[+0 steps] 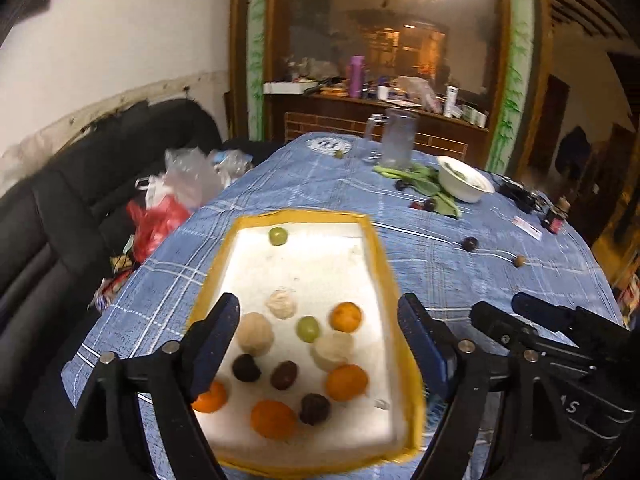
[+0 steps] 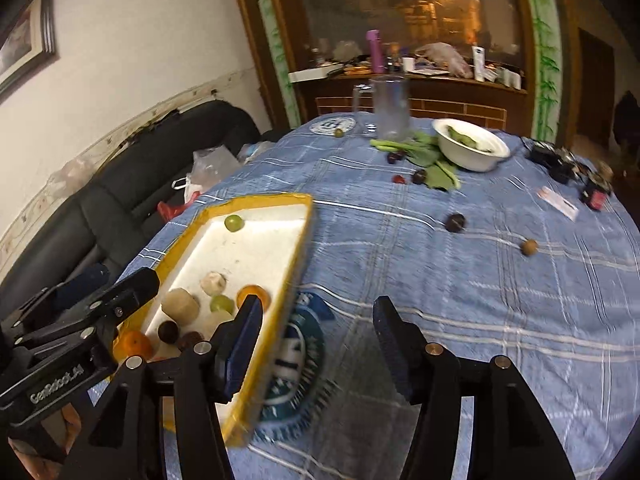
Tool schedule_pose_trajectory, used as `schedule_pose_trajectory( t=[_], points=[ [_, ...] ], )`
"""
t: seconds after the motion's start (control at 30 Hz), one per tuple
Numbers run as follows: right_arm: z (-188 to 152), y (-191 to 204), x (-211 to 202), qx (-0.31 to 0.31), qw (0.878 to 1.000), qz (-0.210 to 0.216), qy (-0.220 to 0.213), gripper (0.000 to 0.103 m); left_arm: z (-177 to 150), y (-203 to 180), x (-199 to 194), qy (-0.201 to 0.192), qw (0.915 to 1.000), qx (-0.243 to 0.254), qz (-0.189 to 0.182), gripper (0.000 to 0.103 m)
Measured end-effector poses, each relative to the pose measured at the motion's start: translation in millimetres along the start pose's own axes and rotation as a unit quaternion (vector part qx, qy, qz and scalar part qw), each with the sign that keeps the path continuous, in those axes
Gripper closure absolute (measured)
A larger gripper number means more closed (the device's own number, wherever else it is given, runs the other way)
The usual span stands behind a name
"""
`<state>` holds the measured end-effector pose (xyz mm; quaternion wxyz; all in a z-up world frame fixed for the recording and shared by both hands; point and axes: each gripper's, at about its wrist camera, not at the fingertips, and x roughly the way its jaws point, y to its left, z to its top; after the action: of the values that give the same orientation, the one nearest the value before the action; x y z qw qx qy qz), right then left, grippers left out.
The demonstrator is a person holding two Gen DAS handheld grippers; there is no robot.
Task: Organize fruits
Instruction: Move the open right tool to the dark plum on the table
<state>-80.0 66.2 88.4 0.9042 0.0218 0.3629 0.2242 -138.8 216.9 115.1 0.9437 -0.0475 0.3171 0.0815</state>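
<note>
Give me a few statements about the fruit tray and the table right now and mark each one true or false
1. Both grippers are open and hold nothing. True: the left gripper and the right gripper each show a wide gap.
2. The tray holds four orange fruits. True.
3. The white bowl sits inside the tray. False: it stands on the tablecloth near the far edge, beside leafy greens.
4. All fruit is already in the tray. False: a dark fruit and a small brown one lie loose on the cloth.
5. The glass mug lies tipped over. False: it stands upright.
</note>
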Motion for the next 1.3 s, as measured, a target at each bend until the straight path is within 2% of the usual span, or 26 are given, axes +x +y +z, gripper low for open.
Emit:
schedule_pose_trajectory(
  t=[0.33, 0.7, 1.17, 1.3],
  points=[
    [-19, -31, -38, 0.037, 0.999, -0.009, -0.023, 0.039, -5, -41, -29, -0.011, 0.999, 0.044, -0.004, 0.021],
    [-32, -51, -59, 0.052, 0.998, -0.017, -0.038, 0.036, -13, -69, -40, -0.013, 0.9968, 0.079, -0.007, 0.02],
    [-35, -74, -51, 0.067, 0.997, -0.018, -0.03, 0.035, -15, -84, -18, 0.015, 0.9956, 0.091, -0.013, 0.02],
    [-35, -85, -45, 0.073, 0.997, -0.02, -0.024, 0.034, -14, -84, -3, 0.042, 0.9951, 0.084, -0.031, 0.02]
  ],
)
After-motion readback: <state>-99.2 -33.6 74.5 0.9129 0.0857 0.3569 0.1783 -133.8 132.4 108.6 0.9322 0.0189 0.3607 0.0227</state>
